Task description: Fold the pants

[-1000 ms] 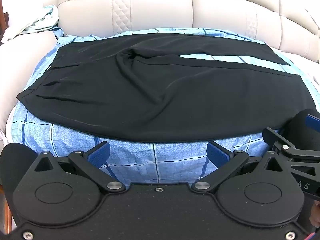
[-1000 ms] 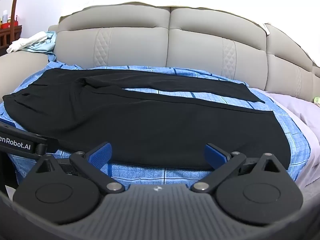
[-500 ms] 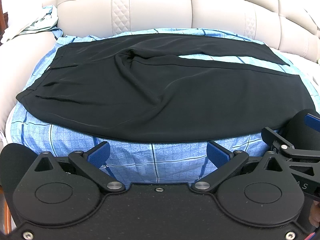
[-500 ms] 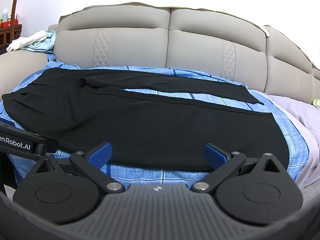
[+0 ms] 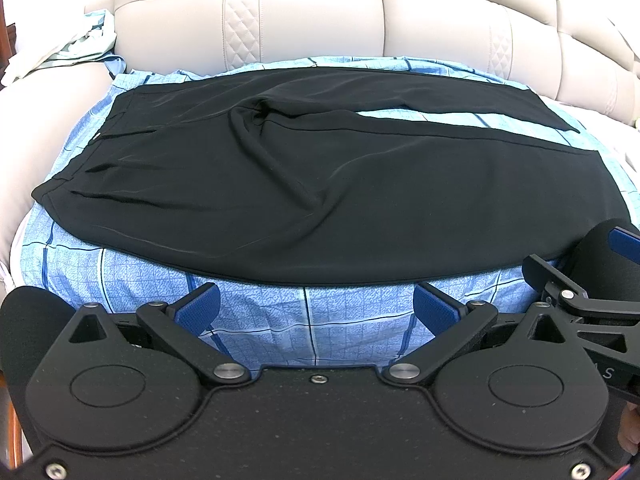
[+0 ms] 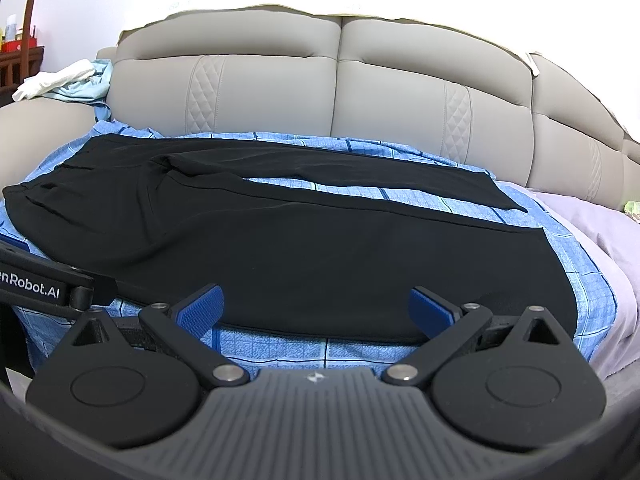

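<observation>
A pale padded sofa (image 6: pixel 340 92) fills the background, its quilted back cushions running across the far side. A blue checked sheet (image 5: pixel 304 320) covers the seat, and a purple cloth (image 6: pixel 592 224) shows at the right in the right wrist view. A heap of light clothes (image 6: pixel 68 80) lies on the armrest at far left, with a wooden chair (image 6: pixel 24 20) behind it.

The black pants (image 5: pixel 320 200) lie flat on the sheet, waistband to the left and legs running to the right. The near leg is broad and smooth; the far leg is narrower and splays away toward the sofa back, leaving a wedge of sheet between the two. Soft creases gather at the crotch and near the waistband.

The left gripper (image 5: pixel 316 306) hovers over the sheet just in front of the near edge of the pants, jaws spread wide and empty. The right gripper (image 6: pixel 316 304) hangs to its right over the near leg's near edge, jaws likewise wide apart and holding nothing. Each gripper's body shows at the side of the other's view.
</observation>
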Demonstrator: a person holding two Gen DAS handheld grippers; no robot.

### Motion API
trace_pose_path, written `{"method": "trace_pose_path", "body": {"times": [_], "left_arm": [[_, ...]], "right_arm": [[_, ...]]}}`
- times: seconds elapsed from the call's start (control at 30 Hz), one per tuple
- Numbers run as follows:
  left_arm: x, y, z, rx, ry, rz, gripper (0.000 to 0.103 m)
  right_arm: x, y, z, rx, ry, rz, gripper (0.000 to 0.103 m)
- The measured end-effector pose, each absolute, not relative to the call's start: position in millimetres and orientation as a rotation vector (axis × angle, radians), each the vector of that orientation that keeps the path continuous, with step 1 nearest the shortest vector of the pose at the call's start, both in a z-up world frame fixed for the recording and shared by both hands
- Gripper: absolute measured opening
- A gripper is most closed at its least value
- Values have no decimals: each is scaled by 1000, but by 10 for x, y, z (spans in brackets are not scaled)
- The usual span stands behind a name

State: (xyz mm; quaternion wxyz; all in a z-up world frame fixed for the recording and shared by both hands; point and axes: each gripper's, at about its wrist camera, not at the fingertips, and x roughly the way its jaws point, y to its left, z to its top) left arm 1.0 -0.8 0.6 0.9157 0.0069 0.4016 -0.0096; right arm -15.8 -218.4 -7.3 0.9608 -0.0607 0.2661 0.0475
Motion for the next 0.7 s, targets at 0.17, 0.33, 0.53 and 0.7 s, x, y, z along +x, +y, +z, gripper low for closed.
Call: {"method": "trace_pose_path", "body": {"times": [0.17, 0.33, 0.53, 0.7], "left_arm": [[8, -6, 4, 11, 826, -20, 103], [10, -4, 6, 11, 825, -20, 103], [15, 26, 8, -1, 826, -18, 103], [19, 38, 5, -3, 827, -14, 103]], "right_arm": [[-162, -2172, -70, -128, 537, 96, 103], [-166, -2161, -68, -129, 537, 94, 103], [-169, -2158, -69, -133, 534, 95, 103], [-169, -2158, -67, -132, 534, 95, 103]]}}
